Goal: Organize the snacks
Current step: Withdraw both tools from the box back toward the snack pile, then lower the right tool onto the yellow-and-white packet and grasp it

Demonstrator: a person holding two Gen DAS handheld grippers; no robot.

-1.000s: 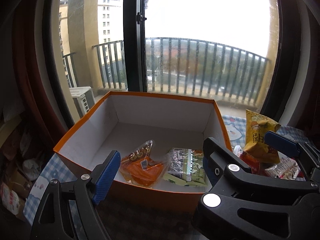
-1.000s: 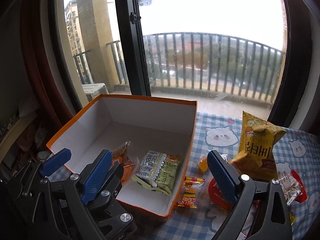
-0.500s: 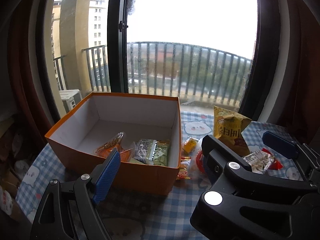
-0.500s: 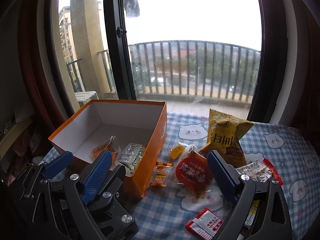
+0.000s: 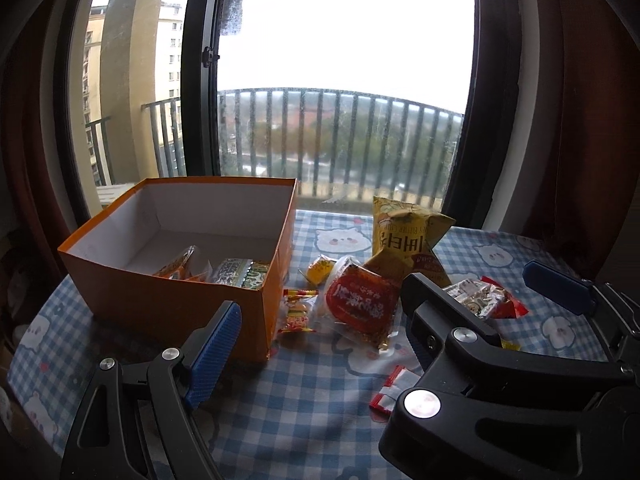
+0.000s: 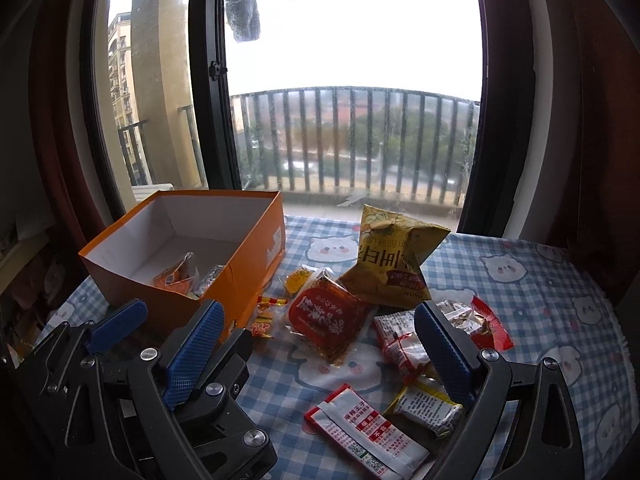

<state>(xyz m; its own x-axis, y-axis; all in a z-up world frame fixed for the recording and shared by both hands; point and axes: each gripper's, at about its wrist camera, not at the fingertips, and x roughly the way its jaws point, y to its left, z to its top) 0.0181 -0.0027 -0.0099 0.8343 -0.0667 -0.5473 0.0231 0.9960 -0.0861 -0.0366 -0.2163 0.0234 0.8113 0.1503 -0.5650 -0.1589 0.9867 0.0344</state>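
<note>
An orange box [image 5: 180, 304] [image 6: 240, 280] stands at the left on the checked tablecloth, with an orange packet [image 5: 178, 266] and a green packet [image 5: 244, 274] inside. To its right lie loose snacks: a yellow chip bag [image 5: 404, 240] [image 6: 392, 264], a red round packet [image 5: 356, 304] [image 6: 324, 320], small candies [image 5: 298, 312], a red-white sachet [image 6: 368, 428] and a clear red-edged packet [image 6: 476, 320]. My left gripper [image 5: 322, 294] hovers open and empty before the box corner. My right gripper [image 6: 318, 308] is open and empty above the loose snacks, close beside the left gripper.
The blue checked tablecloth [image 6: 540, 300] with bear prints covers the table. A large window [image 5: 340, 140] with a balcony railing stands right behind it. Dark curtains [image 5: 580, 120] hang at both sides. Clutter lies below the table's left edge.
Both grippers have drawn back from over the box and shifted right. The box now sits farther off at the left, and more loose snacks have come into view. Jaws stay open.
</note>
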